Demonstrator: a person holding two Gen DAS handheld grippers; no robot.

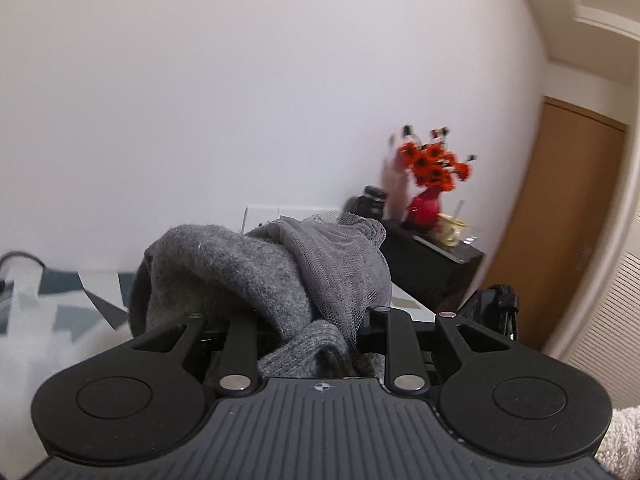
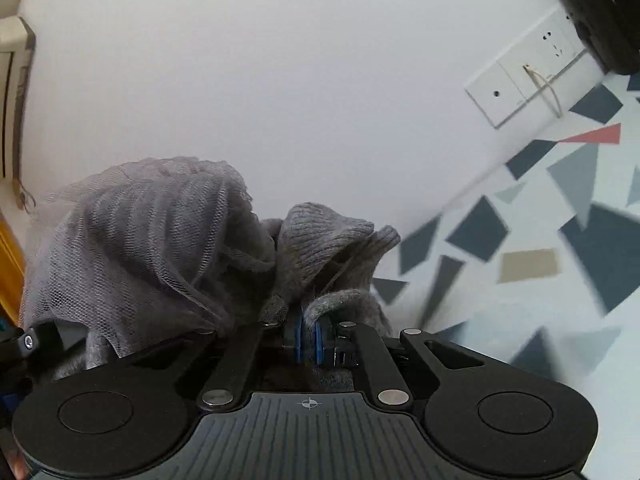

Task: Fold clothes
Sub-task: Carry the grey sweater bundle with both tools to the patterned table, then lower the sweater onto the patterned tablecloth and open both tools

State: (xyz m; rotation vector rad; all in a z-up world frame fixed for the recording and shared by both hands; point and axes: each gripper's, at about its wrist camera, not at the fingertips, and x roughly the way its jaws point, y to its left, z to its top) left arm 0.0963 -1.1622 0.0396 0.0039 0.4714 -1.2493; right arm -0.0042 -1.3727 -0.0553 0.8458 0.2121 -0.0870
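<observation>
Two claws of mine hold one grey garment (image 1: 224, 272) up in front of the white wall (image 1: 240, 80), its knit and mesh layers heaped over both. My right claw (image 2: 308, 342) is pinched tight on a knit fold between its blue pads (image 2: 298, 340). My left claw (image 1: 308, 332) is buried under the cloth, so I cannot tell its grip; behind it, red flowers (image 1: 434, 168) stand on a black cabinet (image 1: 432, 264).

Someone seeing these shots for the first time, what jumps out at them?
The grey knit garment with its mesh layer, bunched over both grippers and filling each view's centre. Next, the orange flowers in a red vase on a dark cabinet in the left view, and the geometric-patterned surface at right in the right view.
</observation>
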